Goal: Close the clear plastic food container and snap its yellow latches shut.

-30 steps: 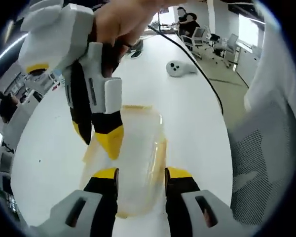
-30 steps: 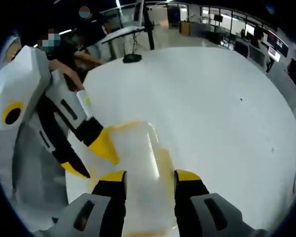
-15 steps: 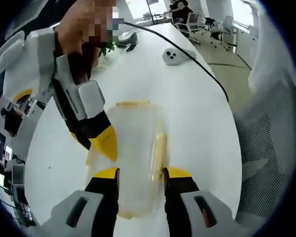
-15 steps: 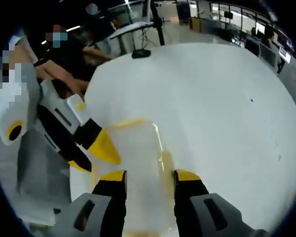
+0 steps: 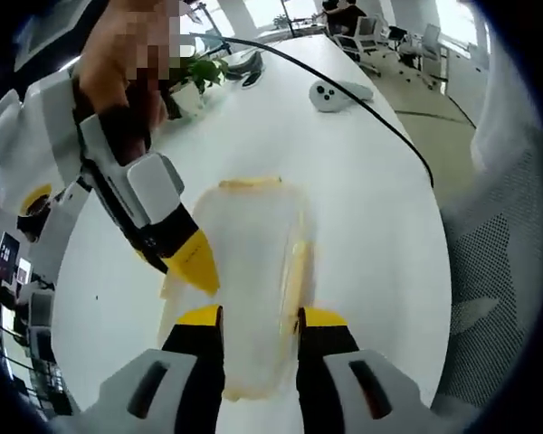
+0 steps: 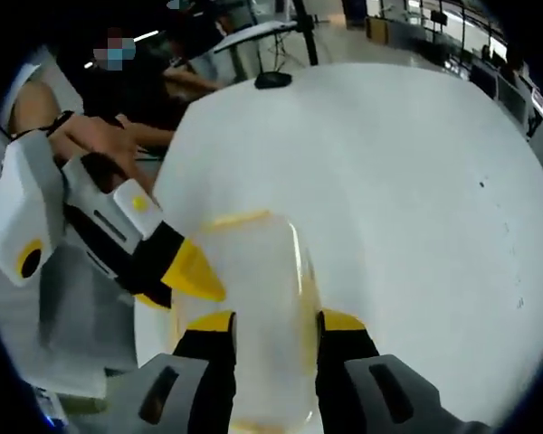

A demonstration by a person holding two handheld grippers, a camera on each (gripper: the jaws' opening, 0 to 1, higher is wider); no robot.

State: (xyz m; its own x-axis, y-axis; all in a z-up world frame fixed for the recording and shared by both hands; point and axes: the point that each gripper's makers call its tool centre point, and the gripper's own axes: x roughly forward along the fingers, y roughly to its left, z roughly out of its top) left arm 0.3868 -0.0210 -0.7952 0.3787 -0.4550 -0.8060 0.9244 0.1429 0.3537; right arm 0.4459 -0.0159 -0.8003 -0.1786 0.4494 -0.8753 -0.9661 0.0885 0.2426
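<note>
Lying on the white desk [image 5: 362,208], the clear container [image 5: 249,271] sits between the spread left tongs [image 5: 256,318]. Right tongs [image 6: 273,323] straddle it too, spread; a yellow latch [image 5: 291,271] at 3 o'clock looks perhaps unsnapped.

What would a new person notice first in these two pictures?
Most striking is the clear food container with yellow latches, lying on the white table between the left gripper jaws. The right gripper enters from the left, its yellow tips at the container's edge.
</note>
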